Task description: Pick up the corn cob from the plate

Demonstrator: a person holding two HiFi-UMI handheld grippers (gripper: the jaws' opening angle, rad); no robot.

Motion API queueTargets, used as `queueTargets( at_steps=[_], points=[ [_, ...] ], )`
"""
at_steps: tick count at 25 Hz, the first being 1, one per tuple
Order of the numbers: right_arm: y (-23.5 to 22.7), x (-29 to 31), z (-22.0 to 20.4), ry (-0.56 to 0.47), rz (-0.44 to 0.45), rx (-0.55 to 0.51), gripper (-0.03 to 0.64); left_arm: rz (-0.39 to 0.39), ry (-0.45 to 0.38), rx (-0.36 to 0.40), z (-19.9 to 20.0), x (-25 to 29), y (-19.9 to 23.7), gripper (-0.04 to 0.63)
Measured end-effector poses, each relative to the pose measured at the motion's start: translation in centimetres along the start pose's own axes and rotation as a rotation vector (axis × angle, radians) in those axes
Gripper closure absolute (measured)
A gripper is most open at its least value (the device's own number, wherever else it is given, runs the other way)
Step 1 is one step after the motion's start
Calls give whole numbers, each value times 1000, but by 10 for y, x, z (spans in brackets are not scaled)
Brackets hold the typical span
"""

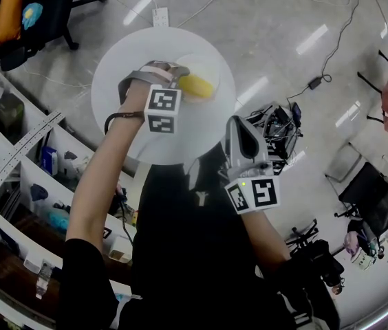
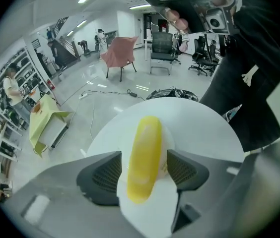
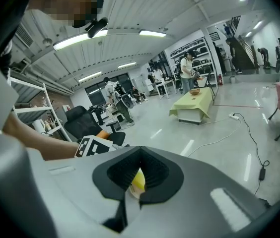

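Observation:
A yellow corn cob (image 1: 197, 86) lies on a white plate (image 1: 214, 64) on a round white table (image 1: 122, 67). My left gripper (image 1: 180, 80) points steeply down over it. In the left gripper view the corn cob (image 2: 145, 157) lies lengthwise between the two dark pads (image 2: 103, 175), which stand open on either side with a slim gap. My right gripper (image 1: 239, 126) hangs back at the table's near edge, tips together and holding nothing. Through its jaws in the right gripper view a sliver of the corn cob (image 3: 138, 181) shows far off.
Shelving (image 1: 22, 177) with boxes runs along the left. Cables (image 1: 318, 74) and a power strip (image 1: 159, 16) lie on the grey floor around the table. Office chairs (image 1: 366, 191) stand to the right. The person's dark torso (image 1: 194, 253) fills the lower middle.

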State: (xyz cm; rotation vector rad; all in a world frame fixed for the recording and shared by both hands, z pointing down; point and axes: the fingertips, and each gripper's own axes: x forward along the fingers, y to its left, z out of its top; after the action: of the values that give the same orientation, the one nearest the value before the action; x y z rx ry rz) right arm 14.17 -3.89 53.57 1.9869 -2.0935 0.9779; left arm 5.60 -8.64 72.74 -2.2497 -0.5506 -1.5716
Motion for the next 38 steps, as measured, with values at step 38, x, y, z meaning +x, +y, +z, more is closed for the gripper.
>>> queueTargets(
  at_steps=[38],
  points=[
    [-24, 4, -26, 64, -47, 20, 607, -198, 99, 133, 10, 60, -8, 327]
  ],
)
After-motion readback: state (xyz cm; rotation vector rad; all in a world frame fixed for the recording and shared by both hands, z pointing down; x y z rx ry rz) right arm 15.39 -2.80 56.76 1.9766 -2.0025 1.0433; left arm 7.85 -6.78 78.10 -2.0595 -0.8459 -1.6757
